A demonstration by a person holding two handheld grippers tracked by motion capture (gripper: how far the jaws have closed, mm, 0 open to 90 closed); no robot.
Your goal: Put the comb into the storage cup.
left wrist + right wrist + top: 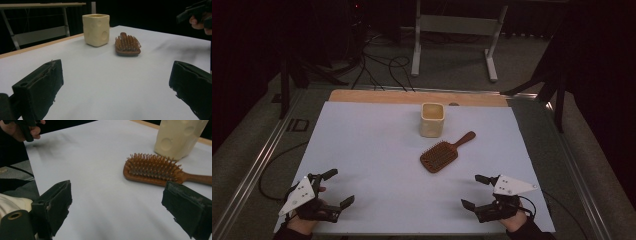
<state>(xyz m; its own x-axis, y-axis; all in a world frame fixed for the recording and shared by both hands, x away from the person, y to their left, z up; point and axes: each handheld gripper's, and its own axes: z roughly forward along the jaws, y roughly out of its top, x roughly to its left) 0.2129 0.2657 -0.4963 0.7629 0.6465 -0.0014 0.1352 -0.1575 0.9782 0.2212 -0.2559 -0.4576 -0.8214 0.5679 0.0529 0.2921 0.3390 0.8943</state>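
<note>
Brush [439, 156] lies bristles up, ahead and inward of the right gripper [476, 191], handle angled away toward the cup [432, 119] just beyond it, so probably headed in there. Both grippers rest near the table's [362, 150] front edge, jaws wide, holding nothing; left gripper [337, 188] sits well apart from the brush.

A brown wooden hairbrush [440, 155] lies bristles-up (handle pointing away) just beside a cream cup [432, 120].
</note>
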